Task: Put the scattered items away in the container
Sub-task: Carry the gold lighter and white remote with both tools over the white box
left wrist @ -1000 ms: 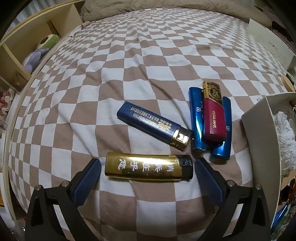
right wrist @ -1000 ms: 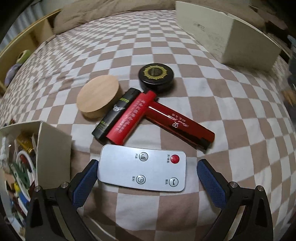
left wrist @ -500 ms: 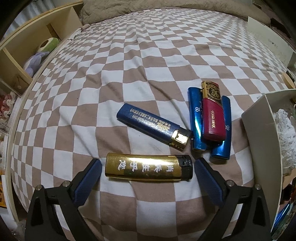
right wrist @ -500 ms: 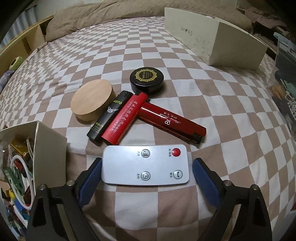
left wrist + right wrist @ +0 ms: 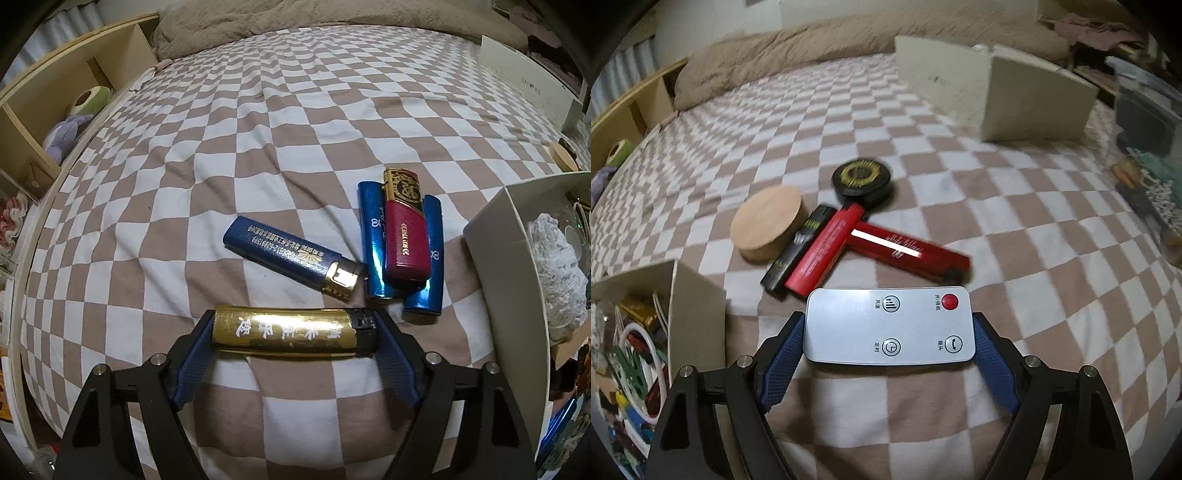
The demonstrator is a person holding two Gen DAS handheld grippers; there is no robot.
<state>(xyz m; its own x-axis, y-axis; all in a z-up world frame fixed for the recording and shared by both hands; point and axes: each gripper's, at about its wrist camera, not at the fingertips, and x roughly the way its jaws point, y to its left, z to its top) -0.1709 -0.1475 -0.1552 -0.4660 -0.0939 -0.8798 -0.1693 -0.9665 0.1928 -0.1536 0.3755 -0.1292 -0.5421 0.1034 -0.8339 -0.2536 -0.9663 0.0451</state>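
Brown-and-white checked bedding is covering the whole working surface in both views, with a beige quilt bunching along the top of the frame and a wooden shelf unit standing at upper left, soft toys sitting in its cubbies.

At the right edge of the left wrist view, a cream cardboard box is sitting open, holding a white knitted bundle. The same kind of box is showing at lower left of the right wrist view, where white cord, a gold piece and small coloured oddments are filling it. A second pale box is standing at upper right of that view.

Low in the left wrist frame, the left gripper is clamping a gold lighter endwise, its jaws having just been closing; the lighter is lying crosswise, white characters along its ribbed body, black cap to the right. Above it, a dark blue lighter is lying diagonally, and a red-and-gold lighter is resting on two shiny blue lighters.

Low in the right wrist frame, the right gripper is pinching a silver remote by its short ends, jaws likewise having just been closing. Beyond it, red lighters, a black lighter, a wooden lid and a black round tin are clustering together.
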